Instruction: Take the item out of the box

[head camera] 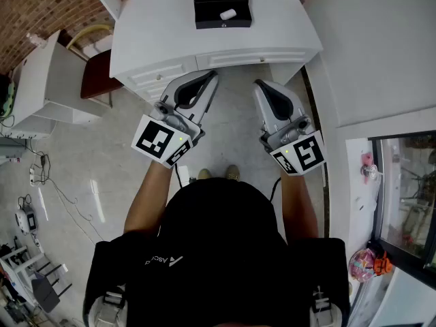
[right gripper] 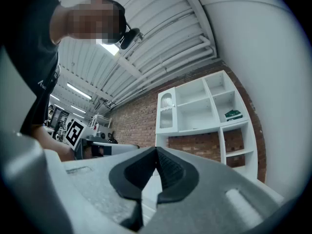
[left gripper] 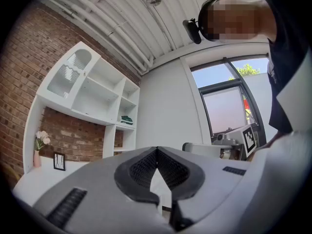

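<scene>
In the head view, the box (head camera: 222, 5) sat open at the top centre of the frame, on the white desk (head camera: 157, 39). The item (head camera: 227, 14) lay inside it toward the lower right, a small white cylinder on its side. It looked light and fairly stiff, and its round shape suggested it could roll or slip under a careless pinch. The best hold seemed to be from above, across the middle of its length, with the jaws clear of the box walls. The left gripper (head camera: 212, 77) and right gripper (head camera: 261, 85) were both in the middle of the frame, below the desk edge and well apart from the box. They pointed up the frame toward the desk, and neither touched anything.

In the left gripper view, the jaws stood together, their ribbed pads meeting at the tips with nothing between them. Beyond them were white shelves (left gripper: 92, 91) on a brick wall, and the box was not in sight.

In the right gripper view, the jaws were likewise closed tip to tip and empty. The same shelves showed at the right of the frame, and again there was no box. Either gripper would have needed to open its jaws before it could take the item.
</scene>
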The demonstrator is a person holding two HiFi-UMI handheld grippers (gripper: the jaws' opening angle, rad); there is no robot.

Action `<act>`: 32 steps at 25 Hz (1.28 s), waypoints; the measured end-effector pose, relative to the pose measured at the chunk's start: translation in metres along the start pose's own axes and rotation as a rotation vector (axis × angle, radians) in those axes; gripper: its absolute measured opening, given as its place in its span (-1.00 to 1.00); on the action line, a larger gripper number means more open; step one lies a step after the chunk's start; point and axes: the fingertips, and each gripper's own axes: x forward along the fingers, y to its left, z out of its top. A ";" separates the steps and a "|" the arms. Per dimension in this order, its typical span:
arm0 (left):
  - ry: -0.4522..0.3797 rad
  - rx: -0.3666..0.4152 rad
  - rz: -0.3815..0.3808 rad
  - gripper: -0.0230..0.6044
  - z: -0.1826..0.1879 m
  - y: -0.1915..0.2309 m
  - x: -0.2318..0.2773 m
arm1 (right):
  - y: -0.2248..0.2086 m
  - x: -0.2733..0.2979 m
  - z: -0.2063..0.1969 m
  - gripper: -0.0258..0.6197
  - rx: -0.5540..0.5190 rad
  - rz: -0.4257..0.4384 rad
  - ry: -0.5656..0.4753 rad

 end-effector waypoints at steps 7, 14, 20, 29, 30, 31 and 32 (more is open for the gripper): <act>0.003 0.004 0.011 -0.93 -0.001 -0.001 0.009 | -0.010 -0.003 0.001 -0.92 -0.005 0.001 -0.003; 0.008 0.014 0.033 -0.93 -0.003 -0.003 0.018 | -0.022 -0.010 0.005 -0.92 0.000 0.011 -0.033; 0.010 0.032 0.054 -0.93 0.000 -0.007 0.036 | -0.044 -0.023 0.008 -0.92 -0.001 0.011 -0.042; 0.012 0.069 0.110 -0.93 -0.001 -0.013 0.072 | -0.088 -0.043 0.006 -0.92 -0.007 0.047 -0.037; 0.015 0.069 0.116 -0.93 -0.002 -0.011 0.073 | -0.092 -0.043 0.005 -0.92 -0.007 0.049 -0.035; 0.016 0.068 0.123 -0.93 -0.003 -0.009 0.073 | -0.095 -0.041 0.004 -0.92 -0.007 0.053 -0.033; 0.017 0.068 0.129 -0.93 -0.004 -0.005 0.074 | -0.097 -0.038 0.003 -0.92 -0.010 0.057 -0.031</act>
